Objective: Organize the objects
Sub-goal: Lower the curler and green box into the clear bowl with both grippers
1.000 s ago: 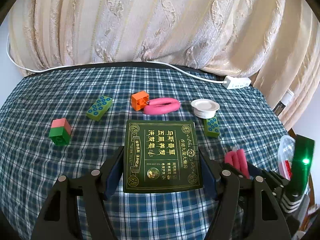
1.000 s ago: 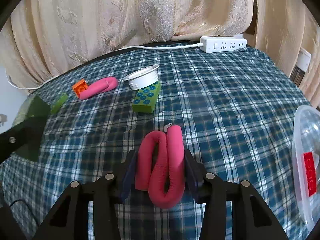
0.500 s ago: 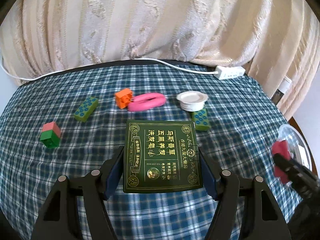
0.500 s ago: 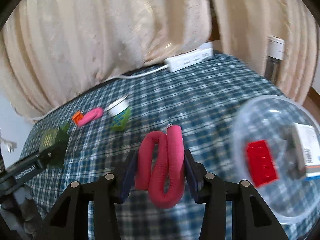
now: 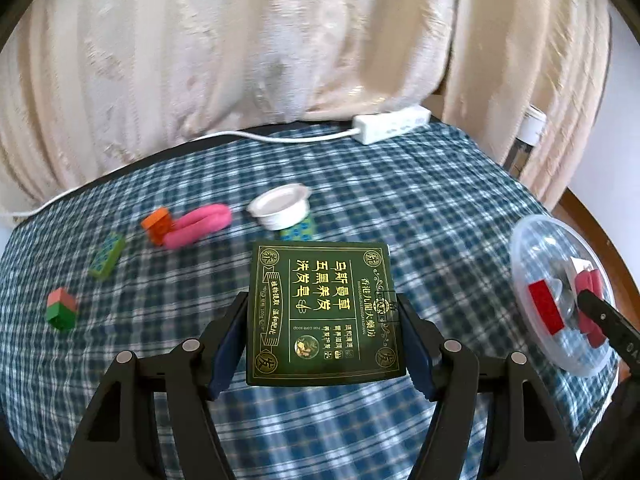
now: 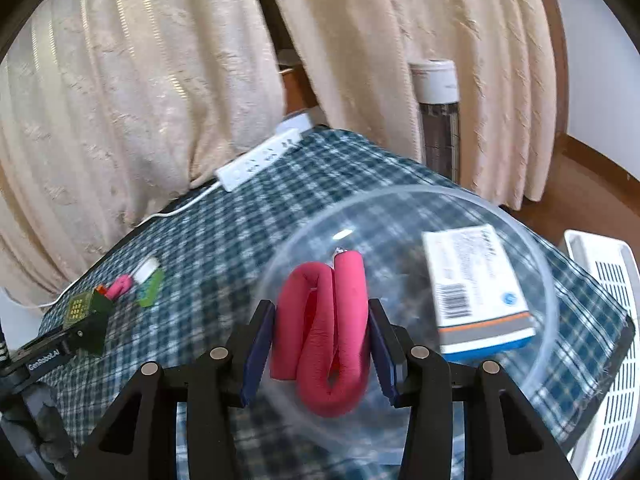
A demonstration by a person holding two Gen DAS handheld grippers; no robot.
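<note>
The folded red foam roller (image 6: 326, 332) is pinched by the right gripper (image 6: 322, 354) above the clear bowl (image 6: 536, 276), which sits at three o'clock on the tabletop (image 5: 420, 200). The green box (image 5: 324, 312) is clamped in the left gripper (image 5: 322, 344) over the cloth.

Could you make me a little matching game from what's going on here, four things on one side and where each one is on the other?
Things:
1. green packet
2. dark pink foam roller
3. white box with a barcode
4. white power strip

Places:
A. lying in the clear plastic bowl
B. at the far edge of the table, by the curtain
C. clamped in the left gripper
D. clamped in the right gripper, over the bowl

Pairs: 1-C, 2-D, 3-A, 4-B
</note>
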